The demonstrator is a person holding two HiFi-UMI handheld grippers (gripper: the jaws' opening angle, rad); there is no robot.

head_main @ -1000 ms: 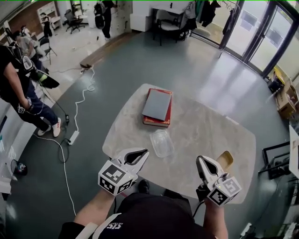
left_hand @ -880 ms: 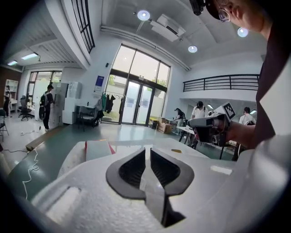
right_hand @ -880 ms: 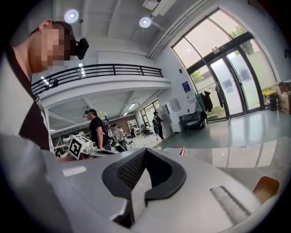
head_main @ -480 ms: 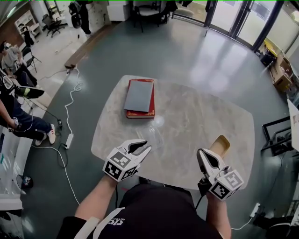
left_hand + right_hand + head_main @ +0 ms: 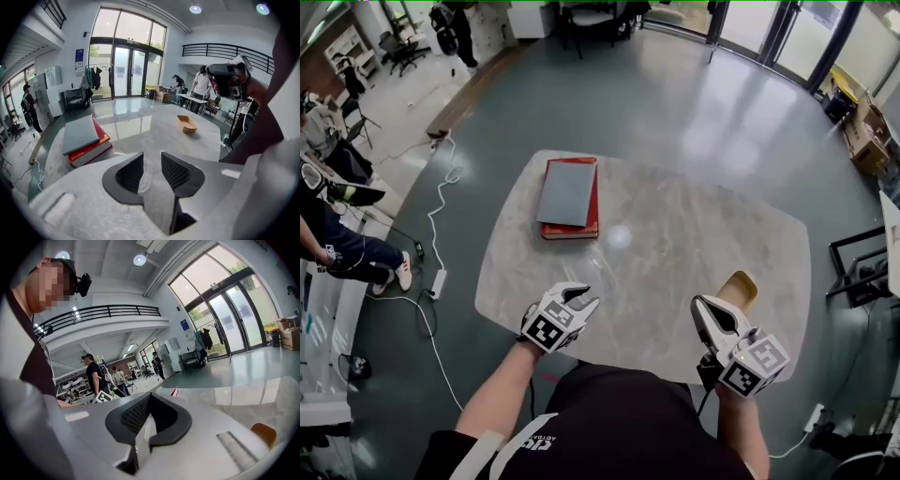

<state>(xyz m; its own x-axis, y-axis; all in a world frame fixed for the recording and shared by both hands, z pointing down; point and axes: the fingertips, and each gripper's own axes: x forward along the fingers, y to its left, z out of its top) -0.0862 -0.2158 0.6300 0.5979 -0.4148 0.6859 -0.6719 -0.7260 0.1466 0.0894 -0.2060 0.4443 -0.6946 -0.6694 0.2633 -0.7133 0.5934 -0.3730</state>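
My left gripper point(image 5: 583, 299) is low over the near left part of the marble table point(image 5: 675, 244). Its jaws stand a narrow way apart in the left gripper view point(image 5: 152, 158), and the rim of a clear plastic container point(image 5: 144, 170) shows in the gap. The head view barely shows the container. Beyond it lies a grey book point(image 5: 80, 134) on a red book point(image 5: 92, 150); the same stack point(image 5: 567, 192) is at the far left of the table. My right gripper point(image 5: 704, 310) is shut and empty, just left of a small wooden bowl point(image 5: 737, 287).
A white cable and power strip point(image 5: 441, 278) lie on the floor left of the table. People stand at the far left point(image 5: 328, 234). Glass doors point(image 5: 124, 70) and other tables with people are behind. The table's near edge is right by my body.
My left gripper has moved forward and down onto the clear container, and its jaws have parted from almost shut. The right gripper has hardly moved and stays shut.
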